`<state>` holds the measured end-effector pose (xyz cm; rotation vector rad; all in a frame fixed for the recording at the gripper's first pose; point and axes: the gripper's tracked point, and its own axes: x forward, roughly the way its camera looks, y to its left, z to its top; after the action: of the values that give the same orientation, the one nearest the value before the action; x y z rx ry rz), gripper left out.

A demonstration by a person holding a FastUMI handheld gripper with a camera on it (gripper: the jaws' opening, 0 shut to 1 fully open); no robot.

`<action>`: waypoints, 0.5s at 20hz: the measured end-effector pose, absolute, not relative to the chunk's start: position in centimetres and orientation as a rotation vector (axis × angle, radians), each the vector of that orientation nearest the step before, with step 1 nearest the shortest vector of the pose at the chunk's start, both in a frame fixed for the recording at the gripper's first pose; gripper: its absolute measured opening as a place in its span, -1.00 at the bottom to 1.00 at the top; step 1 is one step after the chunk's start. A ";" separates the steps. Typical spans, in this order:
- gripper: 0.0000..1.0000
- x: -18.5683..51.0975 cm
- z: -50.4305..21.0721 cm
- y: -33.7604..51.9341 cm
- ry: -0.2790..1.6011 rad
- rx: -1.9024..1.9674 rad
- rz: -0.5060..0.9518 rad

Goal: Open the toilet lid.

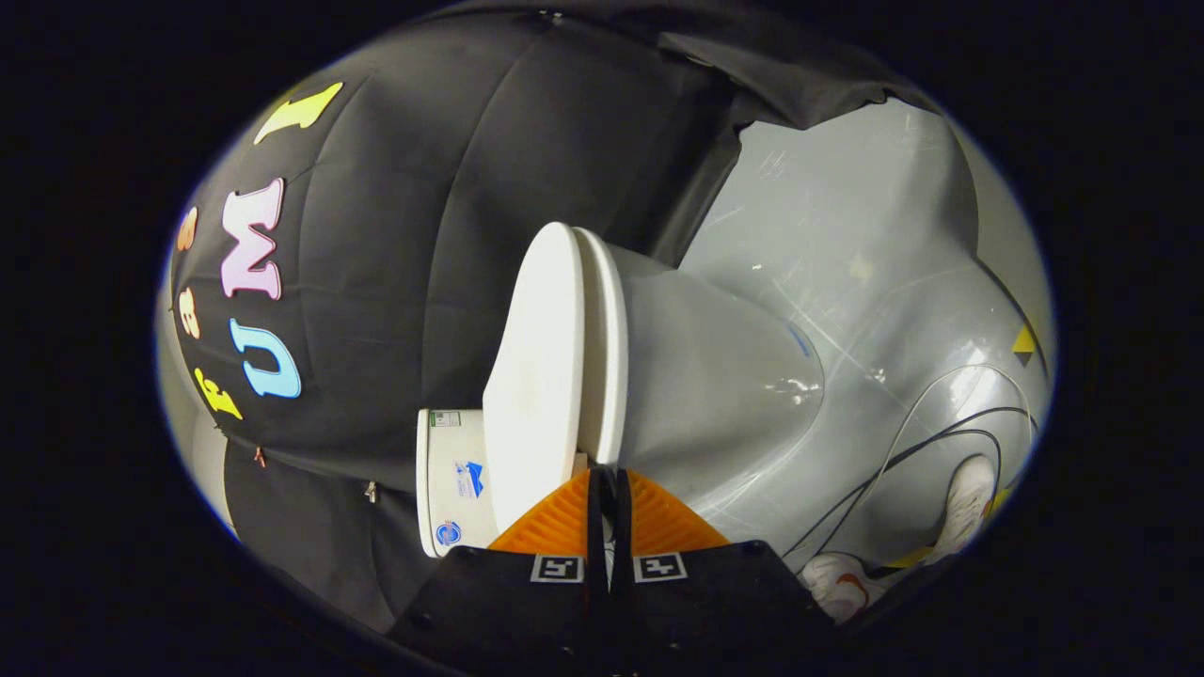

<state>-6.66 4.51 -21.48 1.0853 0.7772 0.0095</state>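
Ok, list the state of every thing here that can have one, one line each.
White plastic toilet lid: down, lying against the seat.
White toilet seat: down on the bowl.
Glossy white ceramic toilet bowl: covered by seat and lid.
Tongs: fingers nearly together, tips at the lid's edge; grip unclear.
Black cables: loose on the grey floor.

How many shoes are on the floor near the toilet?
2: one shoe beside the cables, another nearer the shut gripper, partly cut off. Others may be hidden.

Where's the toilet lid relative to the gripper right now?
In the gripper view, the toilet lid sits closed against the seat, its edge just ahead of the gripper, whose fingers are nearly together; the tank lies beside it.
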 end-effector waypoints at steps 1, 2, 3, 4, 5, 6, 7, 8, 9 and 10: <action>-0.90 -6.9 -21.3 4.7 0.781 1.048 0.013; -0.90 -6.8 -20.9 4.5 0.775 1.031 0.004; -0.90 -6.6 -20.2 4.6 0.771 1.025 -0.002; -0.90 -6.6 -19.4 4.7 0.767 1.012 -0.003; -0.90 -6.6 -18.8 5.0 0.761 1.001 -0.004; -0.90 -6.5 -18.0 5.2 0.756 0.988 -0.009; -0.90 -6.5 -17.2 5.4 0.757 0.976 -0.011; -0.91 -6.4 -16.6 5.6 0.757 0.965 -0.018; -0.90 -6.4 -15.8 5.8 0.756 0.952 -0.027; -0.90 -6.4 -15.2 6.1 0.756 0.932 -0.030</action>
<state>-6.37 6.07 -15.18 0.9319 0.7560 -0.0301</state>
